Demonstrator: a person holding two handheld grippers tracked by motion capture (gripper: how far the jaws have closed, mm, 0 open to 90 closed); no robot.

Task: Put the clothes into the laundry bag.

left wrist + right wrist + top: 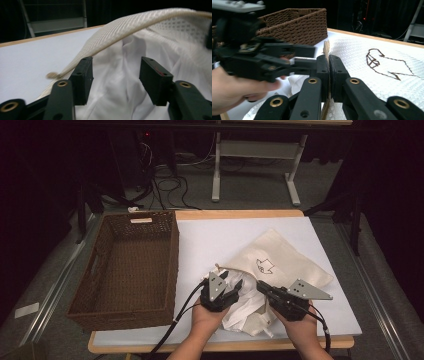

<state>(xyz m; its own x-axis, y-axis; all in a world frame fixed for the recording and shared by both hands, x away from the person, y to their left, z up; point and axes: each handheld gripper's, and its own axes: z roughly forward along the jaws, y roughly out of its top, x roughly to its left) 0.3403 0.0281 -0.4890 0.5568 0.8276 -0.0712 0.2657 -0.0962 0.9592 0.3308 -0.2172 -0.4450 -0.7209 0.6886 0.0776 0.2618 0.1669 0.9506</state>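
Observation:
A cream mesh bag (280, 260) with a dark embroidered figure lies on the white table top (215, 240). White cloth (245, 312) spills from its mouth toward the front edge. In the right gripper view my right gripper (328, 67) is shut on the bag's rim (326, 48), holding it up. In the left gripper view my left gripper (115, 75) stands open at the bag's mouth, with the white cloth (120, 82) between its jaws and the raised rim of the bag (130, 22) arching above. Seen from above, the left gripper (231, 280) and right gripper (260, 284) sit close together.
A large brown wicker basket (172, 265) with nothing in it stands at the table's left side, close to my left hand. White table surface stretches behind the bag. A pale metal table frame (255, 150) and cables are on the floor beyond.

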